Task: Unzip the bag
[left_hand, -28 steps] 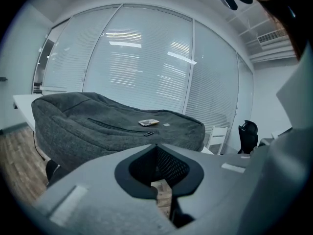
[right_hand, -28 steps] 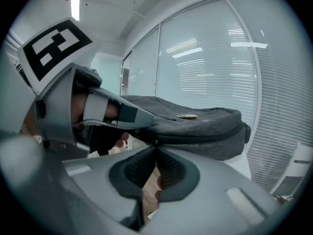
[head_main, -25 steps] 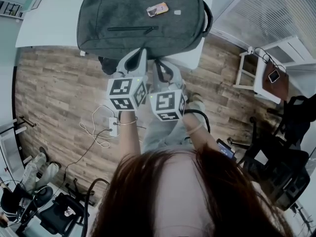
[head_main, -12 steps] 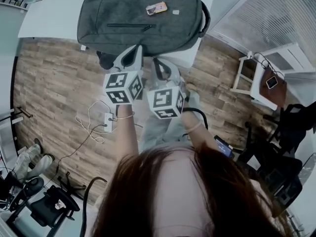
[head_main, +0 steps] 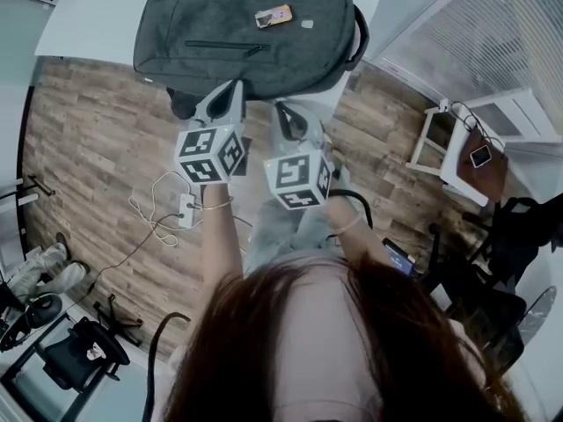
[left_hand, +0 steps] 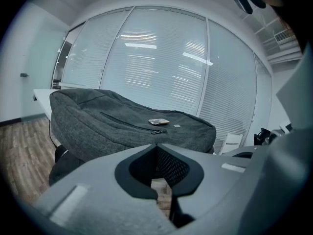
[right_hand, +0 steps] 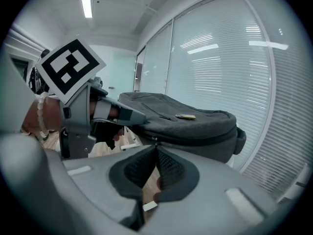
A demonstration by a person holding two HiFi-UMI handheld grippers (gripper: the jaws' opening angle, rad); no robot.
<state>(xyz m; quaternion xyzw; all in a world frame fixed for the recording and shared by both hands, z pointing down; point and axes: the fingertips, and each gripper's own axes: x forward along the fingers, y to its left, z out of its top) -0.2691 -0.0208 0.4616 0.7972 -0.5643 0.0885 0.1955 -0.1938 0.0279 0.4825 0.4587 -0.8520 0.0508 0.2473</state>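
A grey backpack [head_main: 246,33] lies flat on the white table [head_main: 97,16], with a closed front pocket zip [head_main: 224,47] and a small tag [head_main: 273,16] on top. My left gripper [head_main: 230,88] is shut and empty, its tip at the bag's near edge. My right gripper [head_main: 280,108] is beside it, also shut, just short of the same edge. In the right gripper view its jaws [right_hand: 155,145] meet right below a small zip pull [right_hand: 155,139] on the bag's side seam [right_hand: 195,133]; I cannot tell if they touch it. The left gripper [left_hand: 156,146] faces the bag [left_hand: 122,126].
The table's edge runs just past the gripper tips, with wood floor below. A power strip with loose cables [head_main: 185,209] lies on the floor at left. At right are a white stand with a phone on it [head_main: 479,156] and dark office chairs [head_main: 510,236]. Glass walls with blinds stand behind the table.
The right gripper has crept slightly towards the bag's near edge. The left gripper has stayed by the edge. Both stay shut, and the head view has shifted a little.
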